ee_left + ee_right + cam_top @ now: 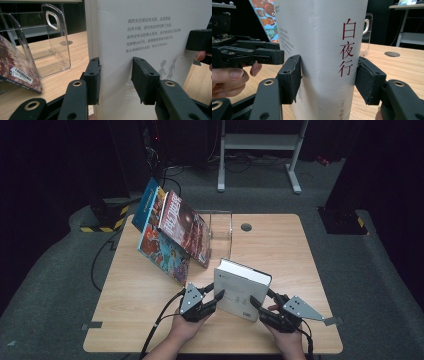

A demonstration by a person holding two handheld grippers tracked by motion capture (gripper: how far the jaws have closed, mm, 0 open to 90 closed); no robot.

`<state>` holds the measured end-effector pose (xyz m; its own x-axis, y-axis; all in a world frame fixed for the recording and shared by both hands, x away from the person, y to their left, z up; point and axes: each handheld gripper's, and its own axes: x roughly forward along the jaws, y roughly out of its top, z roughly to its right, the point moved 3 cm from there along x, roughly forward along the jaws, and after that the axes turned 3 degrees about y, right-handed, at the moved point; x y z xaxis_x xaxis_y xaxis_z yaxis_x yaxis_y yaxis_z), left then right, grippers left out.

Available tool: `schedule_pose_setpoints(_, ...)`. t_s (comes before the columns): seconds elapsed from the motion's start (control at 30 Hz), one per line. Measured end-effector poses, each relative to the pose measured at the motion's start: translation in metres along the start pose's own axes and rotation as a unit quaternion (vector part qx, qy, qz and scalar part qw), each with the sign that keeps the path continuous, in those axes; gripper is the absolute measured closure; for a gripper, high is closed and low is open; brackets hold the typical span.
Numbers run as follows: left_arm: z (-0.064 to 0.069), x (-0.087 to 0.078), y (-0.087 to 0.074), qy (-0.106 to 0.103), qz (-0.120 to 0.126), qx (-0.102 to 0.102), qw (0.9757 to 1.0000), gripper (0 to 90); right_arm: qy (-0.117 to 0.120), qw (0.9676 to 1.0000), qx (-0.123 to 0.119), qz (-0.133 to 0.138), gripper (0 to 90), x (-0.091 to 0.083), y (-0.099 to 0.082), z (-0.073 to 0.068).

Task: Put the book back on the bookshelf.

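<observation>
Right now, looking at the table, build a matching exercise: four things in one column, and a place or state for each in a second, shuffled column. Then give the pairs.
Things
1. white book
2. clear plastic stand
3. colourful books
4. round hole

Places or states
A. leaning at the table's far left
B. in the tabletop near the far edge
C. upright between left tool and right tool
D. empty, beside the leaning books

Pairs: 1-C, 2-D, 3-A, 4-B
</observation>
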<state>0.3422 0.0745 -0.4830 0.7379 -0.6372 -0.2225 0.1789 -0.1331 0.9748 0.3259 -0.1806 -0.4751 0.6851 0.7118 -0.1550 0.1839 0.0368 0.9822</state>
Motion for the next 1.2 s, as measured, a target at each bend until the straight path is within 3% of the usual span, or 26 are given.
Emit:
schedule_pose_setpoints(0.57,0.003,-0.002,-0.005,-0.009,-0.017,-0.002,0.9998,52.7,0.017,0.9999,0.0,-0.001,34.8,0.006,0.01,-0.005)
schedule_pose_setpoints(1.2,-0.005,-0.009,-0.01,0.003,-0.036,-0.008,0.9993,42.9,0.037,0.9992,-0.005,0.013,31.1,0.012,0.025,-0.009)
